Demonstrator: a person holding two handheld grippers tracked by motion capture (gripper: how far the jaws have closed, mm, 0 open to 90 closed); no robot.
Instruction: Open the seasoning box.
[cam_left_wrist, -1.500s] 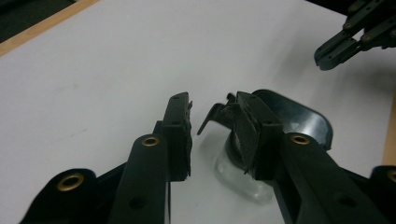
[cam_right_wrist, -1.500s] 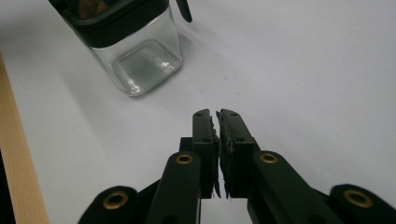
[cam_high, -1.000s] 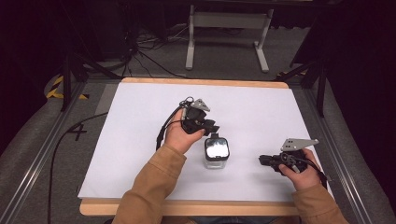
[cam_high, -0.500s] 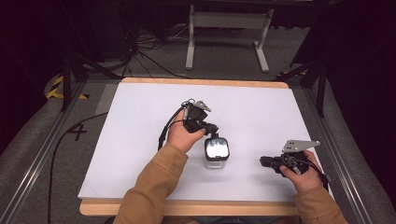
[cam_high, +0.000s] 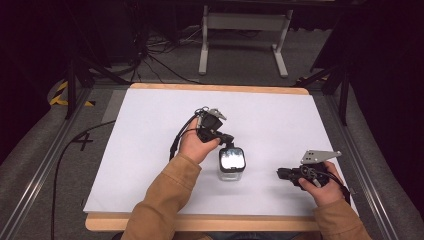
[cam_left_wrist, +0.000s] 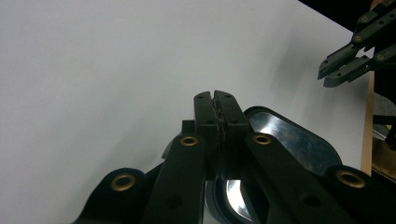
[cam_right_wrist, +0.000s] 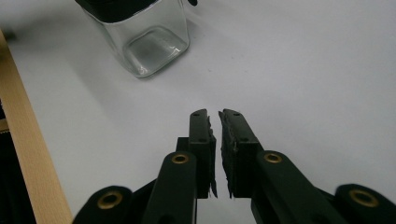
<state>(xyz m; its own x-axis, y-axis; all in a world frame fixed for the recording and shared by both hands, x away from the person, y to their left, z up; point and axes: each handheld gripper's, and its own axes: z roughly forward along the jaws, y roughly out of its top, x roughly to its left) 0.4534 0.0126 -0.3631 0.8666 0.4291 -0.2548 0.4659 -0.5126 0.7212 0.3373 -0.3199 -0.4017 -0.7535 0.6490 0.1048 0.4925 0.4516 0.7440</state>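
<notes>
Two grippers are over the white bench (cam_high: 150, 165), each held in one of the person's hands. The left gripper (cam_high: 226, 141) sits just above and behind the rim of a square glass jar (cam_high: 232, 163) with a black collar around its mouth. In the left gripper view its jaws meet pad to pad, with no gap between them, and they have just been closing. They hang right over the jar's black rim (cam_left_wrist: 299, 135), but the pictures do not show whether any part of the jar is pinched between them; nothing is visible at the tips. The jar stands upright on the bench, directly below and slightly ahead of the left gripper, and off to the side of the right gripper (cam_high: 281, 173), near it but apart from it.

From the right gripper view the jar's clear base (cam_right_wrist: 149, 46) lies ahead of the jaws and to their left, resting on the white surface. The right gripper's jaws stand almost together, a thin slit between the pads, and hold nothing. Its tips point toward the jar, low above the bench, close to the wooden front edge (cam_right_wrist: 28, 154).
</notes>
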